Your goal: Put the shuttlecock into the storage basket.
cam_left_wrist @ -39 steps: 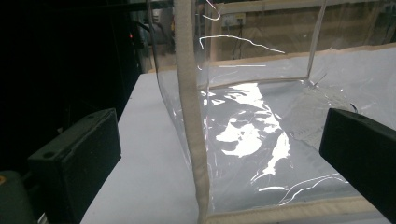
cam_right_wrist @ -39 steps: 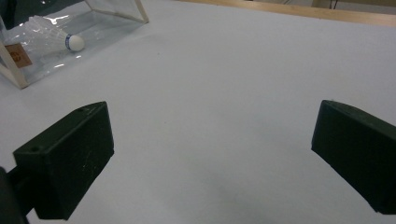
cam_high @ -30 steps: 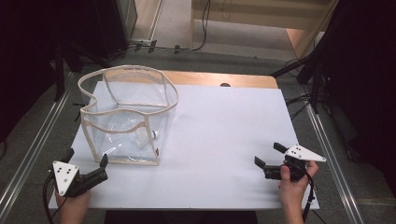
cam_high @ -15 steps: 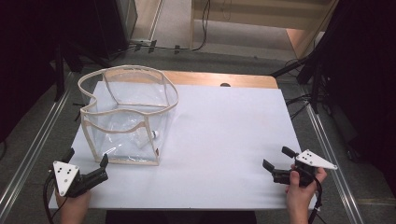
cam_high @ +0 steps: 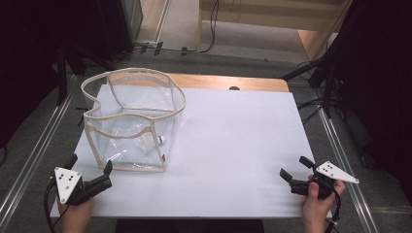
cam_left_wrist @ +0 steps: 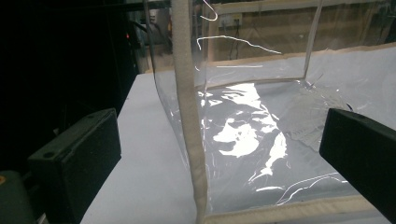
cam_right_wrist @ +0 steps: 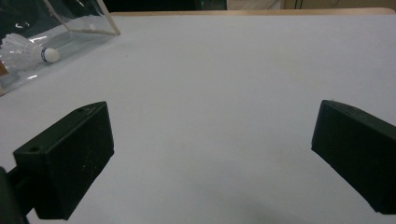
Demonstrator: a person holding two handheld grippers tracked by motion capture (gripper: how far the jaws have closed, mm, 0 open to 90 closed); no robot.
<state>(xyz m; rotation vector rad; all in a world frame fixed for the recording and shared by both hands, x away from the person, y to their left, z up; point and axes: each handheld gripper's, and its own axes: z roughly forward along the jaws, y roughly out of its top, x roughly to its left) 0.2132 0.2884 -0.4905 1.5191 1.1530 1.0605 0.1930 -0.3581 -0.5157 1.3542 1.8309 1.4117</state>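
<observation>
A clear plastic bag (cam_high: 127,73) with beige trim stands open-topped on the left of the white table top (cam_high: 233,141). A white shuttlecock (cam_high: 153,144) lies inside it near its right wall. My left gripper (cam_high: 91,162) is open at the near left, just short of the bag's near wall. In the left gripper view the jaws (cam_left_wrist: 219,154) straddle the bag's beige corner seam (cam_left_wrist: 187,116) without touching it. My right gripper (cam_high: 294,166) is open at the near right, over bare table. The right gripper view (cam_right_wrist: 212,154) shows the shuttlecock (cam_right_wrist: 28,50) far off inside the bag (cam_right_wrist: 88,18).
A strip of bare wood (cam_high: 228,82) runs along the table's far edge. Metal rails (cam_high: 34,155) flank the table, with dark stands and cables on the floor beyond. White surface stretches between the bag and my right gripper.
My right gripper has drawn back to the right and slightly toward the near edge. The left gripper and the bag have stayed put.
</observation>
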